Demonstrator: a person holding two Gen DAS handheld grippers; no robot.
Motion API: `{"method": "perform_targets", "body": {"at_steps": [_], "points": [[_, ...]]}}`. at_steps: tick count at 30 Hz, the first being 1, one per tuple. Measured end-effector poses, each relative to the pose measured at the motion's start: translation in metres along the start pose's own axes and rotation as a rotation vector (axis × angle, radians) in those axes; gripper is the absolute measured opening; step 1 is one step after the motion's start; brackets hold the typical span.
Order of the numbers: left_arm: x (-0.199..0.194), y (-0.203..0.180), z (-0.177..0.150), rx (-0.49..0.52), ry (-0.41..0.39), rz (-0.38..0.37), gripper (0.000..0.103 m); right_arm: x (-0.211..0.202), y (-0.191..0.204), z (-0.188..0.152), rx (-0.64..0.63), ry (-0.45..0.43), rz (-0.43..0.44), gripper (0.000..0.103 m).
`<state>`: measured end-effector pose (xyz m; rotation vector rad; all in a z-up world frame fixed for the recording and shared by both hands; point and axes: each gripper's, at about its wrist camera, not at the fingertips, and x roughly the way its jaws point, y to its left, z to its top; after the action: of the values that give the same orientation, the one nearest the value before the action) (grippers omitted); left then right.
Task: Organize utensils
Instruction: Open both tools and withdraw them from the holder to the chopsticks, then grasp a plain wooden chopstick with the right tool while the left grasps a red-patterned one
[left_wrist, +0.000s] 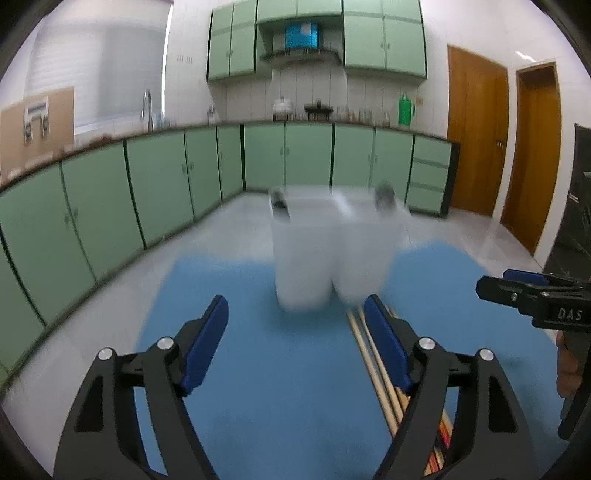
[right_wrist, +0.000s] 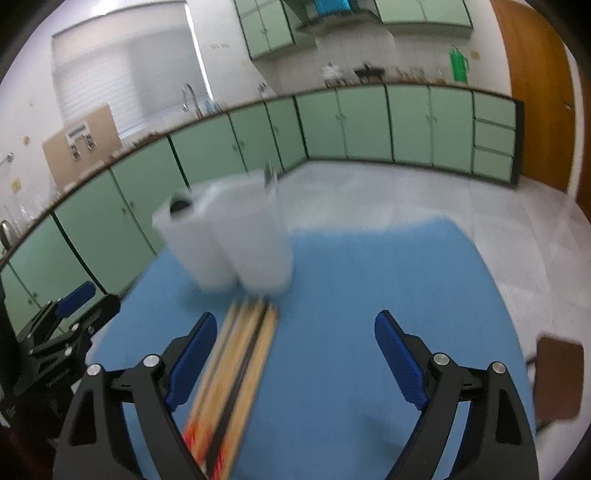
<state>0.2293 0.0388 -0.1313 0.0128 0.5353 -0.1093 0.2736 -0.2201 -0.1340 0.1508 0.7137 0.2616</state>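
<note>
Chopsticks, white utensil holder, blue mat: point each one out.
chopsticks (right_wrist: 243, 354), right wrist view, on the middle of the wooden shafts
white utensil holder (left_wrist: 332, 254), left wrist view, on its front wall
blue mat (left_wrist: 280, 384), left wrist view, on a bare part

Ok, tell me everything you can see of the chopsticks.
The chopsticks lie bundled side by side, flat on the blue mat, tips toward the white holder. They look like pale wood with one dark stick among them and red-orange decorated ends nearest the camera. Nothing grips them; in the right wrist view they sit just inside the left finger of the open right gripper. Blur hides the count.
</note>
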Motion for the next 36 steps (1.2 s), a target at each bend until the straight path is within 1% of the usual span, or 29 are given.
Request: {"method": "perform_targets", "body": {"at_steps": [2,4,6,8,12,16,19,24,27,29,31,32,33,34,36], "points": [[-0.008,-0.002,-0.023,-0.009,0.048,-0.001,0.076,-0.008,0.003,-0.027,0.017,0.045,-0.007,0.086],[-0.013,-0.004,-0.044,-0.015,0.105,0.000,0.076,-0.013,0.007,-0.044,0.015,0.078,-0.007,0.086],[-0.020,-0.005,-0.058,-0.005,0.133,0.007,0.076,-0.020,0.012,-0.063,-0.002,0.100,-0.019,0.086],[-0.027,-0.005,-0.066,0.015,0.150,0.022,0.077,-0.025,0.016,-0.078,-0.024,0.123,-0.023,0.086],[-0.034,-0.001,-0.069,0.003,0.172,0.050,0.078,-0.029,0.030,-0.104,-0.057,0.157,-0.023,0.085],[-0.039,-0.008,-0.077,-0.008,0.186,0.063,0.078,-0.028,0.047,-0.115,-0.122,0.152,-0.046,0.083],[-0.041,-0.012,-0.078,-0.006,0.189,0.060,0.078,-0.021,0.052,-0.123,-0.143,0.176,-0.065,0.080],[-0.040,-0.014,-0.081,-0.013,0.212,0.055,0.078,-0.018,0.044,-0.123,-0.114,0.187,-0.093,0.077],[-0.040,-0.014,-0.083,-0.022,0.223,0.056,0.078,-0.021,0.037,-0.123,-0.101,0.174,-0.140,0.076],[-0.040,-0.016,-0.082,-0.023,0.229,0.061,0.078,-0.023,0.034,-0.121,-0.090,0.167,-0.146,0.075],[-0.040,-0.018,-0.082,-0.019,0.230,0.068,0.078,-0.025,0.036,-0.123,-0.100,0.162,-0.124,0.072],[-0.040,-0.019,-0.082,-0.016,0.232,0.070,0.078,-0.026,0.038,-0.124,-0.109,0.164,-0.107,0.067],[-0.040,-0.020,-0.083,-0.014,0.236,0.073,0.078,-0.026,0.041,-0.125,-0.121,0.170,-0.094,0.059],[-0.040,-0.020,-0.084,-0.014,0.242,0.072,0.078,-0.024,0.045,-0.127,-0.140,0.186,-0.081,0.054],[-0.041,-0.022,-0.085,-0.011,0.250,0.067,0.078,-0.022,0.050,-0.128,-0.164,0.185,-0.087,0.040]]}}
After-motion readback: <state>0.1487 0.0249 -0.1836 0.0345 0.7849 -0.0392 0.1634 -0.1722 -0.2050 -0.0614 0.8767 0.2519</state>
